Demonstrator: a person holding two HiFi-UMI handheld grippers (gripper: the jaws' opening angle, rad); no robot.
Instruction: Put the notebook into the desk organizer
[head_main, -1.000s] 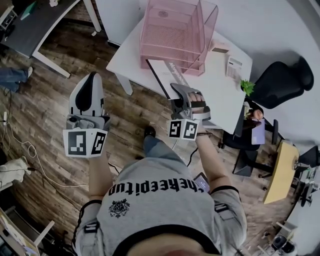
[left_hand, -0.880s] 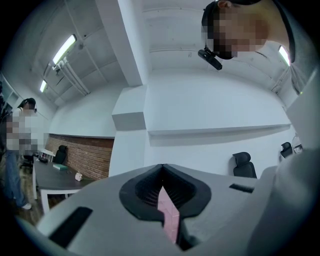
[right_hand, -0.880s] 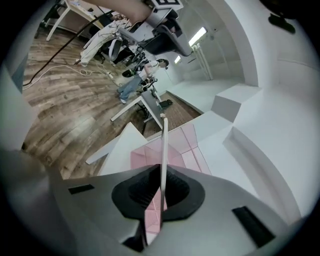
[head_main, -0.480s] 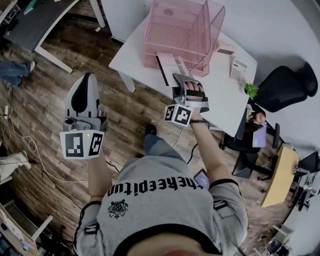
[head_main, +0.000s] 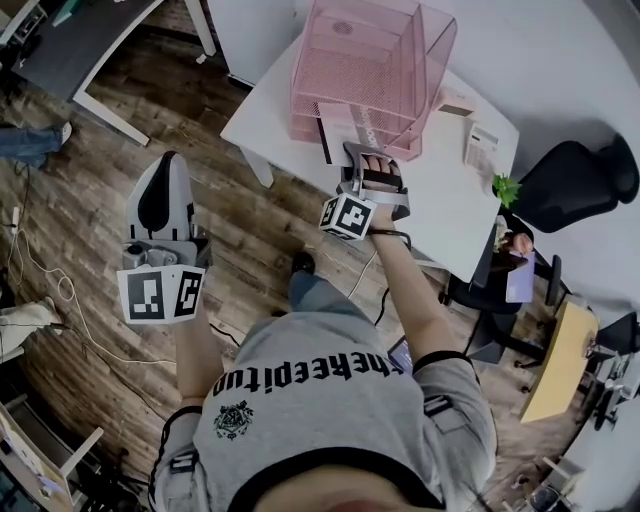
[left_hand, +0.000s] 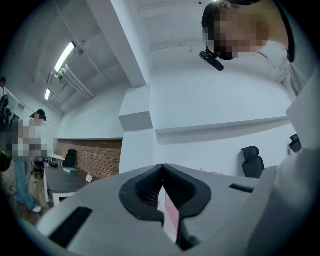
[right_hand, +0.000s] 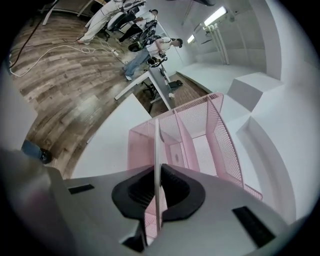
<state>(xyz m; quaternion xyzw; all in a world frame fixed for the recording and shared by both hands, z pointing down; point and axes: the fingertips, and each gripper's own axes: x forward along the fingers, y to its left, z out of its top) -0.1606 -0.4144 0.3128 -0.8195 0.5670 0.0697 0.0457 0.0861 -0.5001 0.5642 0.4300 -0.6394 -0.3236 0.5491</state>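
The pink mesh desk organizer (head_main: 365, 65) stands at the far side of the white table (head_main: 445, 200). My right gripper (head_main: 362, 153) is shut on the near end of the white notebook (head_main: 343, 132). The notebook's far end meets the organizer's front. In the right gripper view the notebook (right_hand: 157, 150) stands edge-on between the pads of my right gripper (right_hand: 158, 172), in line with the left compartment of the organizer (right_hand: 200, 135). Whether it is inside I cannot tell. My left gripper (head_main: 166, 165) hangs over the wooden floor, left of the table. Its jaws meet at the tips (left_hand: 161, 172), holding nothing.
On the table right of the organizer lie a small white box (head_main: 482, 145) and a pinkish item (head_main: 455, 105). A small green plant (head_main: 505, 188) sits at the table's right edge. A black office chair (head_main: 570, 180) stands beyond it. A dark desk (head_main: 60, 50) is far left.
My right gripper has carried the notebook forward across the table to the organizer's front. The left gripper has drifted slightly and stays over the floor.
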